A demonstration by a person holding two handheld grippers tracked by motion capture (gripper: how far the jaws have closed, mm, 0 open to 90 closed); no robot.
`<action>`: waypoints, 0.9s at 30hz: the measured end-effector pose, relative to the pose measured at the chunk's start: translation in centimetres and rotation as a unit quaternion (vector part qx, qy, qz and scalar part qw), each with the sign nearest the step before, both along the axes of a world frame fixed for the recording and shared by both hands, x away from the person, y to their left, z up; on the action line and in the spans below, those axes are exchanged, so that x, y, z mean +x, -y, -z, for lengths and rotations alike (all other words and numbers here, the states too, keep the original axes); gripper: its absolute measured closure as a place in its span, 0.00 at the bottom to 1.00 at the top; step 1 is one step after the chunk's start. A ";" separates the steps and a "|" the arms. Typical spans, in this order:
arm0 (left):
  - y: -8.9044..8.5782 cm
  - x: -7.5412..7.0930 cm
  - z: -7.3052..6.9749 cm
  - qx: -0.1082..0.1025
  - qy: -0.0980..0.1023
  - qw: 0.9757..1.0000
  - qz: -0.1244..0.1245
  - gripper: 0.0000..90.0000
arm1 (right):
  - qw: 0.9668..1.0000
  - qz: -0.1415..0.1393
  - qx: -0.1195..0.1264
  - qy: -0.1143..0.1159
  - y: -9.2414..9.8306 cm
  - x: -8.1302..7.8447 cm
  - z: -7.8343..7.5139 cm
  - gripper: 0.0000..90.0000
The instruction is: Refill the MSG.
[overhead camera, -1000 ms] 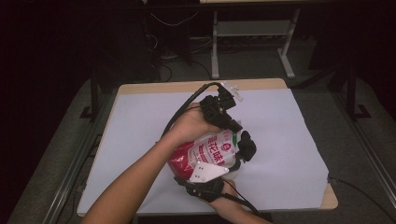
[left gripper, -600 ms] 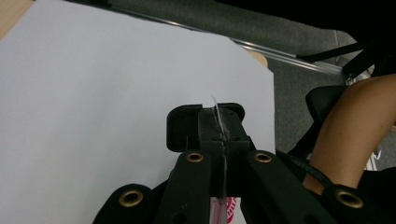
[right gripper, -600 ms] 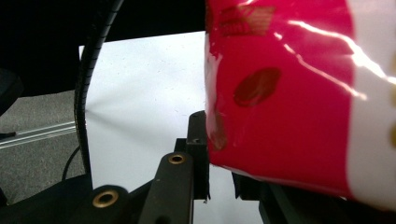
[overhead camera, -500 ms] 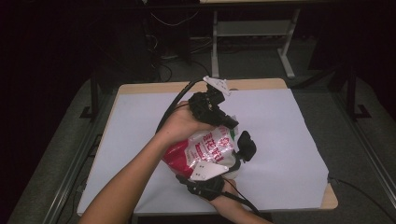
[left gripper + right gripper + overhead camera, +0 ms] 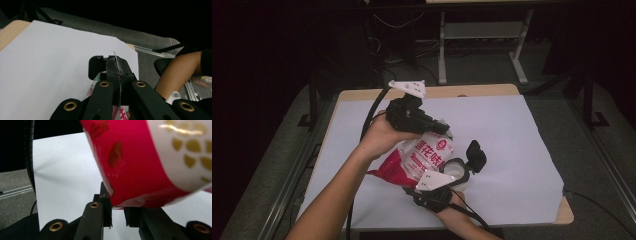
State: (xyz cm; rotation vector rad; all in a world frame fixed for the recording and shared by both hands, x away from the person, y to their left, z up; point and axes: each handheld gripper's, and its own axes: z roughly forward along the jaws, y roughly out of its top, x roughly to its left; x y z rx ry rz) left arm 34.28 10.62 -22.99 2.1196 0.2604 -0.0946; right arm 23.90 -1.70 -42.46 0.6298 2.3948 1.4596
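- Red-and-white bag is held up off the white sheet that covers the table, between the two grippers near the table's middle
- Left gripper is at the bag's upper end; in the left gripper view its jaws are pressed together on a thin edge of the bag
- Right gripper is at the bag's lower right; in the right gripper view its jaws clamp the bag's red bottom edge
- Bag hangs tilted, with its printed face turned up toward the high view
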 end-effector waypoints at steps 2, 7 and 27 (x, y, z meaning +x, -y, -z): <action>-0.9 -0.1 0.0 -0.010 0.000 1.000 -0.004 1.00 | 1.000 0.001 0.000 0.002 0.0 0.1 0.1 0.86; -2.7 -0.3 0.1 -0.027 -0.006 1.000 -0.013 1.00 | 1.000 0.001 -0.002 -0.004 -0.3 0.0 0.2 0.85; -6.6 -0.3 -0.1 -0.054 -0.001 0.997 -0.050 1.00 | 1.000 0.017 -0.001 -0.007 0.0 0.5 0.1 0.76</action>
